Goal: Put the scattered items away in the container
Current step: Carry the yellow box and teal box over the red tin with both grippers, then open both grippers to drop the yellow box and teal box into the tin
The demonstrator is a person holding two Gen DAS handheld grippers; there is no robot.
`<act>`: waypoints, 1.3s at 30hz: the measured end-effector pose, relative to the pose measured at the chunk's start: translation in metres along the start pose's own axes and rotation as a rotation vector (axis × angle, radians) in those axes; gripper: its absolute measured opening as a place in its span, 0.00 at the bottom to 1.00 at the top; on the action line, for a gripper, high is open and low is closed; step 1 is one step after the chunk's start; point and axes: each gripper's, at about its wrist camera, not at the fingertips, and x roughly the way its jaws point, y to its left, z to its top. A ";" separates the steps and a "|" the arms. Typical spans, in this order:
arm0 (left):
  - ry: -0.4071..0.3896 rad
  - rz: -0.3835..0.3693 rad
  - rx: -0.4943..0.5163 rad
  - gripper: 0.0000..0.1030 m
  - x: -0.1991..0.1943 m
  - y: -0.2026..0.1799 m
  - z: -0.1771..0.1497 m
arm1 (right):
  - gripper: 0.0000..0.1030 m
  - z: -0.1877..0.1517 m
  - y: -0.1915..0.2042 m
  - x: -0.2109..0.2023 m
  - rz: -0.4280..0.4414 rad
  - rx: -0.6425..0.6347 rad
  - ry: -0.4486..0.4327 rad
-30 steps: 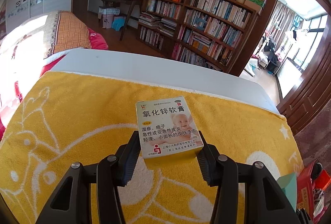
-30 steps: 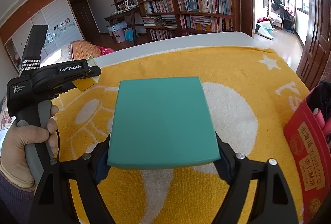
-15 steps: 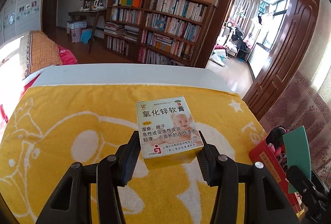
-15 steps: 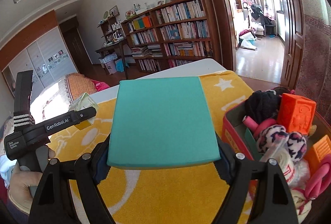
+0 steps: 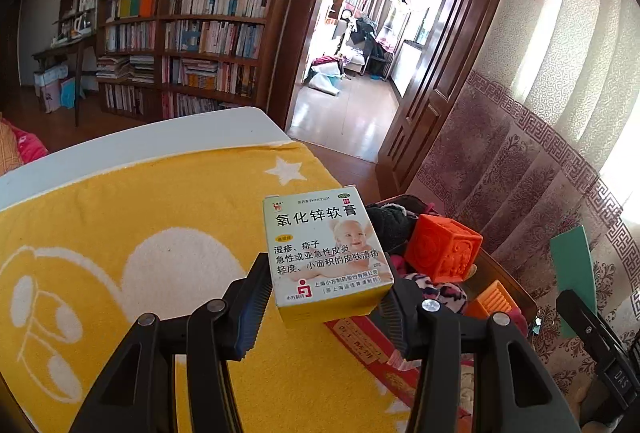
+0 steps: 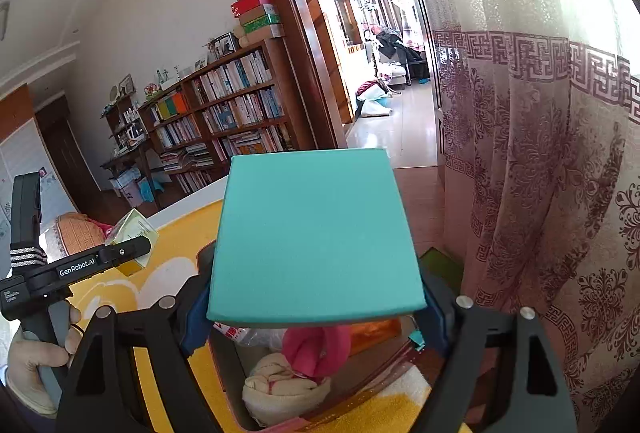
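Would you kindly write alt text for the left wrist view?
The left gripper holds a yellow medicine box above a yellow towel, beside a red container holding an orange cube. Bookshelves and a doorway stand behind.

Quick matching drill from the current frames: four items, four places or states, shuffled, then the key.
1. ointment box
2. teal box
3. orange cube
4. yellow towel

A. lies in the red container
B. held in the right gripper
C. spread over the table
D. held in the left gripper

Pairs: 1-D, 2-B, 3-A, 4-C
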 end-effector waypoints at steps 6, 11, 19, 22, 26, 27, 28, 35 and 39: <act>0.119 -0.065 0.073 0.52 0.053 -0.048 0.004 | 0.82 -0.001 -0.019 0.003 -0.004 0.023 0.014; 0.173 -0.072 0.049 0.56 0.065 -0.047 -0.006 | 0.82 -0.003 -0.024 0.005 0.008 0.025 0.018; 0.138 -0.082 0.033 0.68 0.048 -0.029 -0.005 | 0.82 -0.001 -0.013 0.016 0.037 0.010 0.028; 0.121 -0.097 0.030 0.68 0.041 -0.025 -0.006 | 0.82 -0.002 -0.003 0.020 0.038 -0.020 0.031; 0.110 -0.113 0.026 0.68 0.038 -0.021 -0.006 | 0.82 -0.002 0.008 0.027 0.031 -0.066 0.035; 0.111 -0.115 0.023 0.68 0.038 -0.020 -0.007 | 0.82 -0.002 0.010 0.029 0.026 -0.076 0.036; 0.114 -0.114 0.021 0.68 0.040 -0.020 -0.007 | 0.82 -0.003 0.011 0.030 0.019 -0.086 0.039; 0.161 -0.136 0.033 0.68 0.063 -0.026 -0.007 | 0.84 -0.005 0.019 0.046 -0.011 -0.146 0.084; 0.143 -0.160 0.022 0.69 0.053 -0.024 -0.007 | 0.84 -0.005 0.008 0.040 -0.006 -0.117 0.077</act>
